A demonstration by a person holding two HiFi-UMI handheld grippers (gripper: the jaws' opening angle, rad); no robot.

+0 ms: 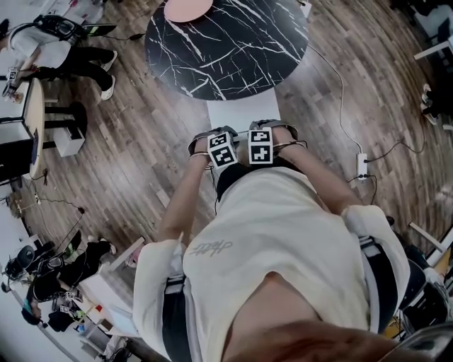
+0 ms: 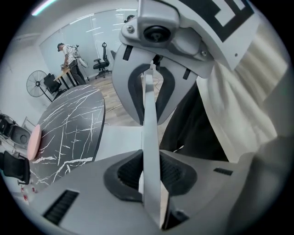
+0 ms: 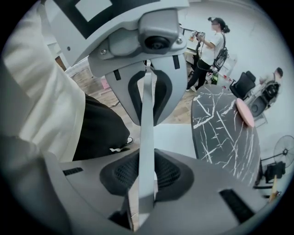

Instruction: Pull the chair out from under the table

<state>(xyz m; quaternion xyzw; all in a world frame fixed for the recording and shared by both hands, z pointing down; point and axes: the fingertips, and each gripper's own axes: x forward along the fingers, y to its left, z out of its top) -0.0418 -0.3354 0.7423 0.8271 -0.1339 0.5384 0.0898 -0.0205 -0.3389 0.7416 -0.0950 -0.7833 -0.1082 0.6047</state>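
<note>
A white chair (image 1: 243, 113) stands with its seat partly under the round black marble table (image 1: 226, 42). In the head view my left gripper (image 1: 221, 150) and right gripper (image 1: 260, 146) sit side by side at the chair's near edge, pointing steeply down. In the left gripper view the chair back's thin white top edge (image 2: 150, 137) runs between the jaws of my left gripper (image 2: 150, 172), and the pads press on it. In the right gripper view the same edge (image 3: 147, 133) is clamped by my right gripper (image 3: 146, 172). My own body hides the lower part of the chair back.
A pink plate (image 1: 187, 8) lies on the table's far side. A power strip (image 1: 362, 166) and its cable lie on the wooden floor at the right. A person (image 1: 64, 42) stands by a desk (image 1: 32, 120) at the far left. More chairs and gear crowd the room's edges.
</note>
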